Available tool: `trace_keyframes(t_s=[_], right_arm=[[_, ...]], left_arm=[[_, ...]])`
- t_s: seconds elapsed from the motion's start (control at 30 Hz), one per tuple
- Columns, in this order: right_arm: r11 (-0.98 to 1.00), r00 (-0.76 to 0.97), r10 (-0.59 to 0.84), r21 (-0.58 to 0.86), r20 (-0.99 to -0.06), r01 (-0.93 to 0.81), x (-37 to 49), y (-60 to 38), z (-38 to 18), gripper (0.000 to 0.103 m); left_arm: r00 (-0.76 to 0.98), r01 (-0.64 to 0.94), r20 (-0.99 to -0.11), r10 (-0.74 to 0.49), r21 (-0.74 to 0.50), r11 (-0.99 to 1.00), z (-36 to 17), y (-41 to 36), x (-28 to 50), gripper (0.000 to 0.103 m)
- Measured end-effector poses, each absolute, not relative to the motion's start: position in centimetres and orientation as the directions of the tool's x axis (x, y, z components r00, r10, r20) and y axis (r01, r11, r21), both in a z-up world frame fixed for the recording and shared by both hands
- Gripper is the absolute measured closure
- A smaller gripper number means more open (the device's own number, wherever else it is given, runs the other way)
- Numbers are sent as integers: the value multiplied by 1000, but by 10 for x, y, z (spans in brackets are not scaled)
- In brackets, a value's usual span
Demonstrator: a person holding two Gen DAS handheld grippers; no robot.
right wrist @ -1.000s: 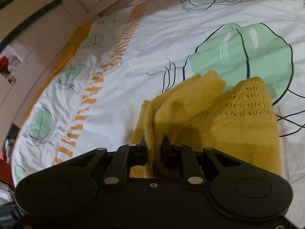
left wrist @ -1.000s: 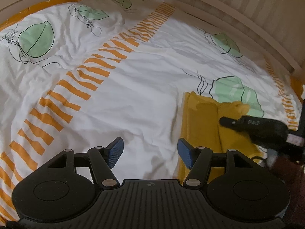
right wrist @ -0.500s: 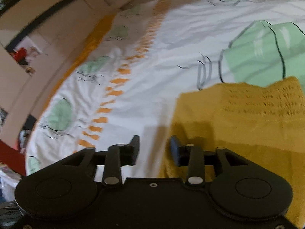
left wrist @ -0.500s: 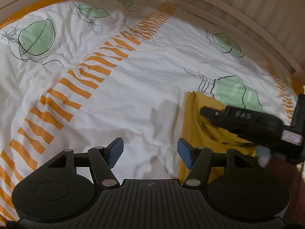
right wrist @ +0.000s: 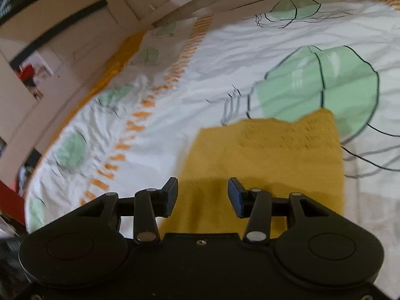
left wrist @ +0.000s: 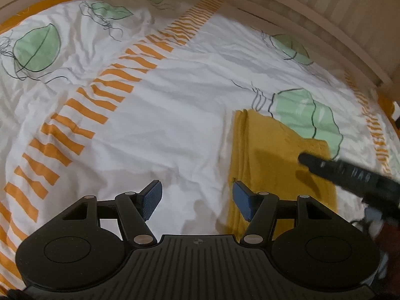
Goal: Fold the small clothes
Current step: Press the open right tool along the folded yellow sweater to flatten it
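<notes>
A mustard-yellow knit garment lies folded flat in a rectangle on the bed sheet. In the right wrist view the garment fills the middle. My right gripper hovers over its near part; the jaws are opening and nothing is between them. From the left wrist view one black finger of the right gripper reaches over the garment's right side. My left gripper stands open above bare sheet, just left of the garment's left edge, holding nothing.
The sheet is white and wrinkled, with green leaf prints and orange stripe bands. A pale slatted bed frame curves along the far right. A wall and a door edge show at the left.
My right gripper let go of the raised yellow fold and opened. The fold now lies flat. The right gripper drew back toward the right. The left gripper stayed put.
</notes>
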State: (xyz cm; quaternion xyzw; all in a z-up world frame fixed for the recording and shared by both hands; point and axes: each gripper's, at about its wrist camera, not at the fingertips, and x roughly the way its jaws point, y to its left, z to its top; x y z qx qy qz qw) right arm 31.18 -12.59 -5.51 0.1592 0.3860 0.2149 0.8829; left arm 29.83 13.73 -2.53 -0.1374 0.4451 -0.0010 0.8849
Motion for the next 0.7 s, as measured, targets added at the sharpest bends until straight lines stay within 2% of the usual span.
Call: trace_keyframes(t_s=[0.07, 0.17, 0.27, 0.33, 0.37, 0.57, 0.7], right_arm=[[867, 604, 492, 412, -627, -279, 303, -120, -63, 48], [868, 593, 496, 368, -634, -333, 292, -103, -75, 38], [854, 571, 514, 317, -640, -413, 282, -79, -88, 37], [832, 546, 535, 292, -644, -471, 273, -63, -96, 31], [820, 540, 547, 280, -639, -499, 267, -57, -99, 25], [746, 512, 600, 199, -614, -635, 242, -42, -102, 24], [725, 498, 623, 206, -603, -657, 236, -57, -97, 25]], left_arm=[[603, -108, -787, -132, -245, 964, -27, 133, 299, 42], [606, -86, -782, -149, -250, 964, -29, 127, 299, 42], [608, -64, -778, -160, -249, 966, -31, 120, 299, 42], [609, -47, -775, -168, -248, 968, -34, 116, 301, 42], [608, -38, -775, -174, -248, 968, -36, 114, 301, 42], [612, 4, -762, -213, -266, 964, -46, 100, 307, 42], [622, 35, -758, -198, -226, 973, -50, 85, 312, 42]])
